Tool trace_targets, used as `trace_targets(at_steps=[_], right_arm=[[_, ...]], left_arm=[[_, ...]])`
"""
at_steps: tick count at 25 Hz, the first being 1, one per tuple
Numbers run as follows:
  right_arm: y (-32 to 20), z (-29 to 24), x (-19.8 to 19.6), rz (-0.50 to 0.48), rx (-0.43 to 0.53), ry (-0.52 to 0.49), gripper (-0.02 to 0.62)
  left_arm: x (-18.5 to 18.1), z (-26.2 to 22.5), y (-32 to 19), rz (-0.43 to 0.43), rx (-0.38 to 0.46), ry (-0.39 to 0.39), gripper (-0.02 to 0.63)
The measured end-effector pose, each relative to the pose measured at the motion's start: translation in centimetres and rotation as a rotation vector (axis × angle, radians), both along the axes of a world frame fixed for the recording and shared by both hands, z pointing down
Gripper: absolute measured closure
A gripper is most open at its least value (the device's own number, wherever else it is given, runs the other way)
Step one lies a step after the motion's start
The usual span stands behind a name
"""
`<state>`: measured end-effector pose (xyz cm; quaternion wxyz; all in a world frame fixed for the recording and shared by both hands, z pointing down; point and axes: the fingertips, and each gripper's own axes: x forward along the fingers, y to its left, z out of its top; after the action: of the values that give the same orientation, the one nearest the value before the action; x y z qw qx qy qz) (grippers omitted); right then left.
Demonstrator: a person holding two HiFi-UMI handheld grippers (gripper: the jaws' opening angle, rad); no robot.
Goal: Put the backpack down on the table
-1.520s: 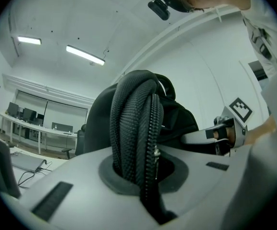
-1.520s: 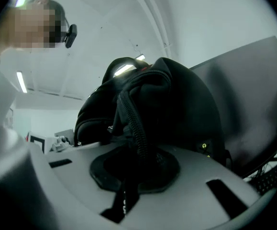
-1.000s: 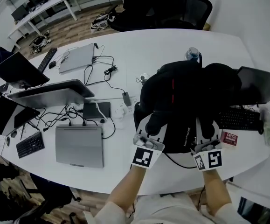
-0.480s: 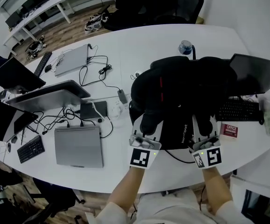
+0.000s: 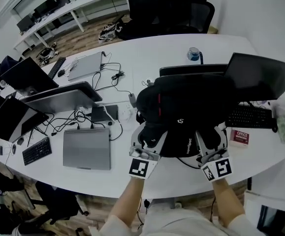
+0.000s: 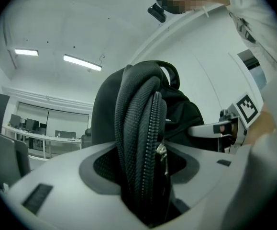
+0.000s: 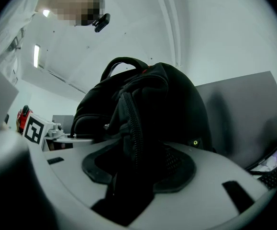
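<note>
The black backpack (image 5: 181, 107) rests on the white table (image 5: 147, 53), in front of a dark monitor. My left gripper (image 5: 149, 137) is at its near left side and my right gripper (image 5: 209, 140) at its near right side. In the left gripper view a padded, zippered strap (image 6: 140, 138) runs between the jaws of the left gripper (image 6: 148, 181), which are opening, with pad surface showing on both sides. In the right gripper view a black strap (image 7: 131, 133) likewise lies between the opening jaws of the right gripper (image 7: 133, 181). Neither pair of pads presses on it.
A monitor (image 5: 260, 75) and keyboard (image 5: 250, 116) stand right of the backpack, with a red box (image 5: 240, 137) near the edge. A water bottle (image 5: 194, 53) is behind. A closed laptop (image 5: 87, 149), cables, a power strip (image 5: 132, 102) and more screens (image 5: 58, 97) fill the left side.
Both pairs of jaws have spread apart around the straps. The hands have drawn back a little toward the near table edge, and the backpack has settled lower on the table.
</note>
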<state>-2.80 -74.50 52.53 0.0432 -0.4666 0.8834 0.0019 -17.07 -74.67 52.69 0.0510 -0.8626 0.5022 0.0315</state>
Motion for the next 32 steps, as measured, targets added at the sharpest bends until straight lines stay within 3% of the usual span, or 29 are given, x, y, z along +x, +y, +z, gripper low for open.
trace_targets(at_steps=[4,11,17,20,26,29,30,32], right_arm=[[3.4,0.5,0.6,-0.013,-0.013,0.046,0.393],[8.7,1.2,1.8,-0.040,-0.023,0.086,0.388],[14.0,0.4,3.4,-0.054,-0.009,0.067,0.388],[17.4,-1.1,4.5,-0.063,0.017,0.062,0.388],[24.5,-3.2,7.1,-0.070,0.054,0.047,0.388],[27.9,-4.3,10.0,-0.004,0.082,0.000,0.389],[29.0,-4.8,11.5,0.035,0.094,-0.033,0.397],[31.0,-5.7,14.2,0.086,0.093,-0.104,0.433]], left_arm=[[0.3,0.6,3.3,-0.016,-0.019,-0.067,0.388],[1.1,1.6,8.4,-0.054,-0.026,-0.165,0.380],[0.7,3.0,12.3,-0.114,-0.093,-0.188,0.370],[0.0,2.8,14.5,-0.160,-0.121,-0.164,0.360],[-1.0,0.5,22.0,-0.232,-0.089,-0.160,0.361],[-0.7,-0.9,26.8,-0.246,-0.075,-0.175,0.364],[-0.7,-1.4,28.3,-0.258,-0.066,-0.175,0.378],[-1.2,-2.5,31.3,-0.294,-0.043,-0.169,0.469]])
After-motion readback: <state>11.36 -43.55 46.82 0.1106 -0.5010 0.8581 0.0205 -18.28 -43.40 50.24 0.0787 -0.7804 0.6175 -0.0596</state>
